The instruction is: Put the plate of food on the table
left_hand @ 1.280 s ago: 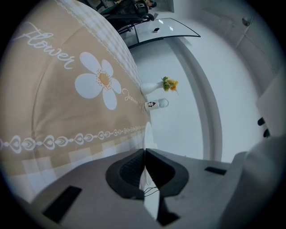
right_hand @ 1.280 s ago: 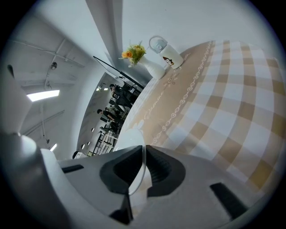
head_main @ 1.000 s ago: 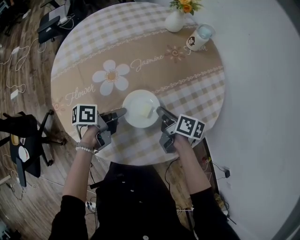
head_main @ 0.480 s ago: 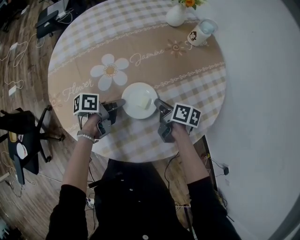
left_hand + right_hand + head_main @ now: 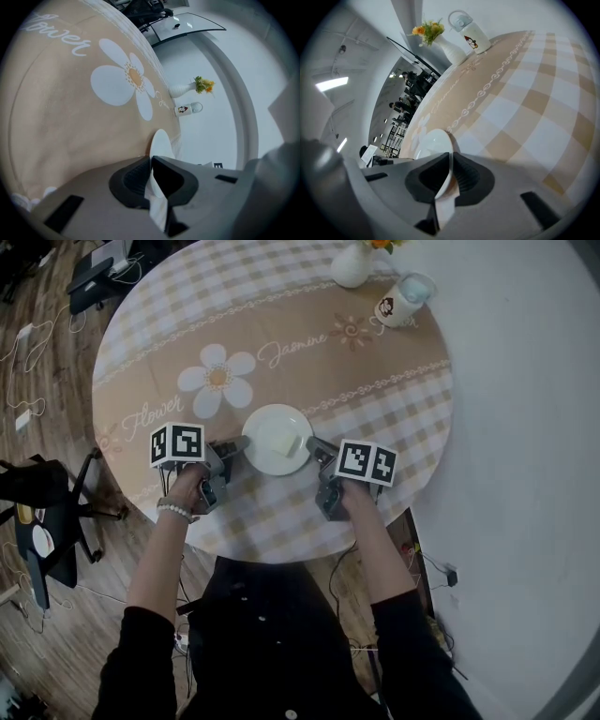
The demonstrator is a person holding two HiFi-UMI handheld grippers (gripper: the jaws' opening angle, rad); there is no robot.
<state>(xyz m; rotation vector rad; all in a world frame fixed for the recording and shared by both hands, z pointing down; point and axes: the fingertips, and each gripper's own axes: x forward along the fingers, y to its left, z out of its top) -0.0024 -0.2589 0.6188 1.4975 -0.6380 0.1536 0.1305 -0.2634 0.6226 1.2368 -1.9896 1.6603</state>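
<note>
Pinching the white plate (image 5: 270, 430) from opposite sides, the left gripper (image 5: 238, 443) and the right gripper (image 5: 315, 446) each clamp its rim over the near half of the checked tabletop (image 5: 394, 418). Each gripper view shows that rim edge-on between its jaws; only the head view shows the pale food (image 5: 286, 443) on top. Whether the plate touches the tabletop is unclear. A vase (image 5: 351, 268) and a mug (image 5: 401, 300) stand at the far edge.
</note>
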